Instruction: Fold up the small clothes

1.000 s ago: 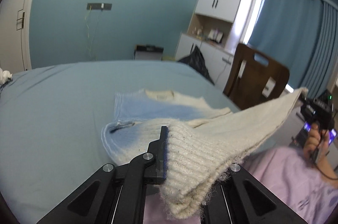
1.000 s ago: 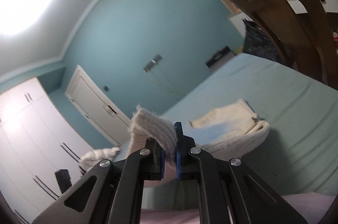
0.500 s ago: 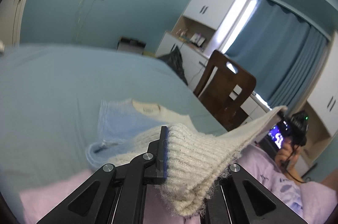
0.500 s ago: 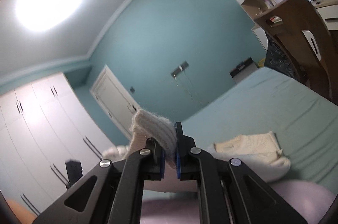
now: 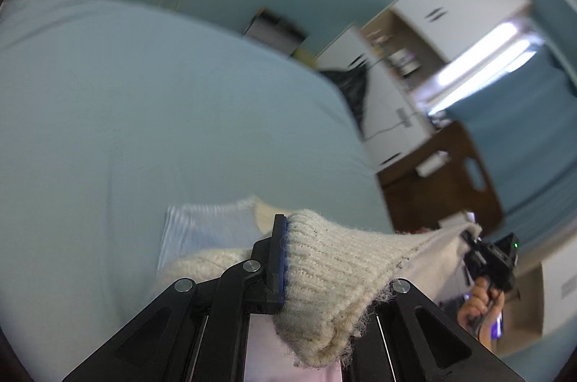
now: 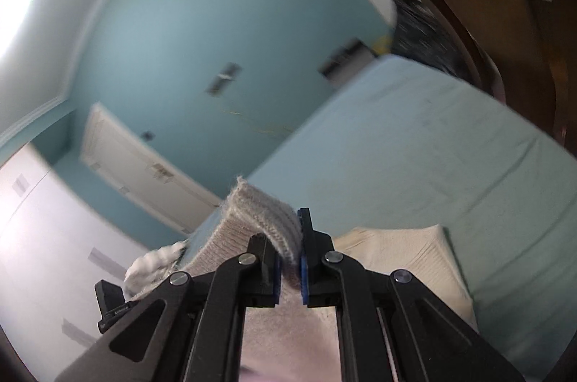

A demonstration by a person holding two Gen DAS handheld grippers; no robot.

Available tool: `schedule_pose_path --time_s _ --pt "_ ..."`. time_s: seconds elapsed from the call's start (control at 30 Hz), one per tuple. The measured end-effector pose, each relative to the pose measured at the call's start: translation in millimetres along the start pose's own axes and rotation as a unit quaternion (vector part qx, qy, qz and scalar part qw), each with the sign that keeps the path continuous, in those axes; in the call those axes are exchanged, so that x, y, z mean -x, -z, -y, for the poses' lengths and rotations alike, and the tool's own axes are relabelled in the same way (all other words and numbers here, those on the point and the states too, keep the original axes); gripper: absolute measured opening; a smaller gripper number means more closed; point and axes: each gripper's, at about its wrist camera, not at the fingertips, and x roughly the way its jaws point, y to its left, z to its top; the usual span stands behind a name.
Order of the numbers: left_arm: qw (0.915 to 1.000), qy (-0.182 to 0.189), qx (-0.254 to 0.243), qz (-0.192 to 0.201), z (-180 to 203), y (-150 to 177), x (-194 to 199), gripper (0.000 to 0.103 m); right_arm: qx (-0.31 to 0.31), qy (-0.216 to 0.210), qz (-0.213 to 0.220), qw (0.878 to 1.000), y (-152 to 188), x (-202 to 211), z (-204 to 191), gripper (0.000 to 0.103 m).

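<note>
A cream and pale blue knit sweater [image 5: 335, 270] is stretched between both grippers above the bed. My left gripper [image 5: 306, 259] is shut on one corner of its ribbed hem, which covers the right finger. The hem runs taut to my right gripper [image 5: 483, 256], seen at the far right in a hand. In the right wrist view my right gripper [image 6: 288, 256] is shut on the other hem corner [image 6: 263, 216]. The rest of the sweater [image 6: 404, 256] lies folded on the bed below. Its blue part [image 5: 202, 230] shows in the left wrist view.
The light blue bed [image 5: 144, 115] fills the left and middle. A wooden chair [image 5: 450, 187] stands at the bed's right side, with white cabinets [image 5: 393, 115] and blue curtains [image 5: 523, 144] behind. Pink fabric [image 6: 288, 338] lies under the grippers. Both views are motion-blurred.
Both grippers have kept their hold on the hem and swung over the bed. Both views have tilted and blurred, and the sweater body now sits lower and closer under the grippers.
</note>
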Motion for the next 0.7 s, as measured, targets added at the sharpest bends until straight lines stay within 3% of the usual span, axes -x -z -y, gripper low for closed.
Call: schedule_pose_path --time_s 0.1,0.17,0.23,0.27,0.3,0.33,0.4,0.5,0.57,0.67,0.7 --pt "0.9964 -0.037 0.07 -0.032 -25 -42 -75 0.004 -0.06 0.046 -0.021 0.997 -31 -69 42 0.005" --pt "0.9874 -0.056 0.128 -0.076 -51 -47 -124 0.007 -0.094 0.057 -0.059 0.992 -46 -121 75 0.006" --pt "0.9741 -0.095 0.159 -0.13 -69 -38 -166 0.007 -0.141 0.096 -0.096 0.981 -48 -157 107 0.012" --pt "0.9695 -0.114 0.16 -0.147 -72 -30 -180 0.007 -0.172 0.127 -0.115 0.97 -44 -174 128 0.025" --pt "0.9648 -0.13 0.162 -0.161 -77 -23 -193 0.007 -0.197 0.159 -0.122 0.96 -36 -182 146 0.045" --pt "0.9623 -0.131 0.171 -0.167 -82 -14 -202 0.007 -0.211 0.18 -0.115 0.954 -30 -184 157 0.052" --pt "0.9641 -0.11 0.183 -0.158 -88 -6 -207 0.008 -0.206 0.196 -0.091 0.954 -14 -178 171 0.068" --pt "0.9637 -0.098 0.205 -0.139 -95 -4 -201 0.008 -0.176 0.222 -0.115 0.952 6 -179 187 0.076" --pt "0.9573 -0.104 0.214 -0.165 -92 -9 -197 0.008 -0.163 0.236 -0.13 0.949 18 -178 196 0.076" --pt "0.9482 -0.138 0.175 -0.226 -75 -25 -198 0.017 -0.132 0.258 -0.154 0.945 25 -171 203 0.076" --pt "0.9381 -0.158 0.16 -0.263 -68 -26 -200 0.023 -0.12 0.26 -0.163 0.944 21 -171 202 0.076"
